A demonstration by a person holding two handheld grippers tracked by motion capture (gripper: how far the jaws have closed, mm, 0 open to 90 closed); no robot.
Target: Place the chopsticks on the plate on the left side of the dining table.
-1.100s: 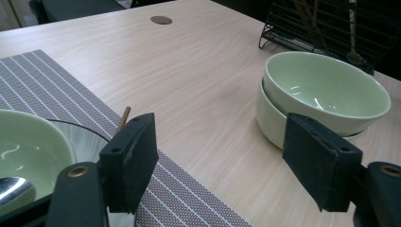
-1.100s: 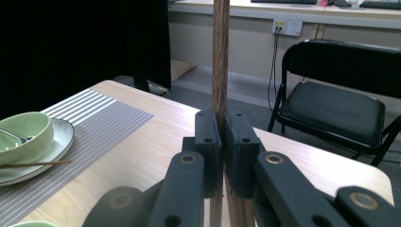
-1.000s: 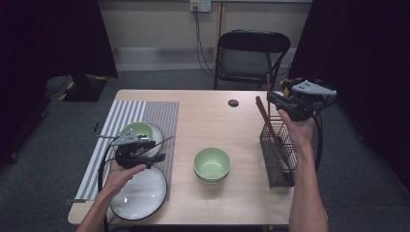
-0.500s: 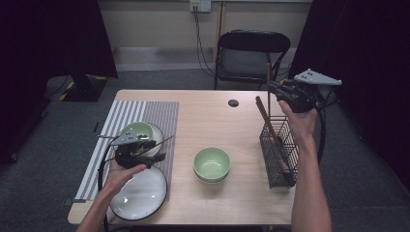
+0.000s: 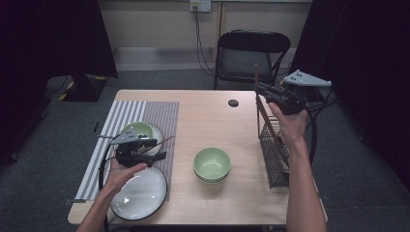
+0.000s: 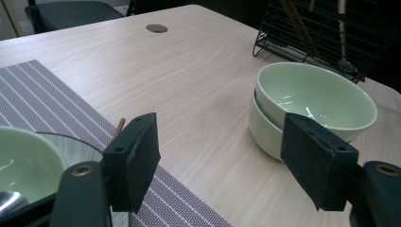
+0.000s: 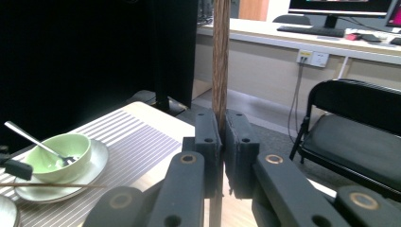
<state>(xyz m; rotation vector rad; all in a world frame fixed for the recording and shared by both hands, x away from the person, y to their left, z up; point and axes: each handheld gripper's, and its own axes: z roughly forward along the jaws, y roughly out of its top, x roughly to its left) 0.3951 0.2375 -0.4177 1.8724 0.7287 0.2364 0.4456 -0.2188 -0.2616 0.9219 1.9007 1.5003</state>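
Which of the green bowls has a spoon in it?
The green bowl on the plate on the striped mat, by the left gripper; a spoon leans in it. The stacked green bowls mid-table hold nothing.

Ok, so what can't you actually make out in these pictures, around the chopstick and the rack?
- Lower end of the chopstick: in the right gripper view the right gripper clamps it and hides what lies below.
- Contents of the wire rack: too small in the high view; cut off by the top edge in the left gripper view.
- Spoon bowl: in the left gripper view cut by the edge, beside the open left gripper.
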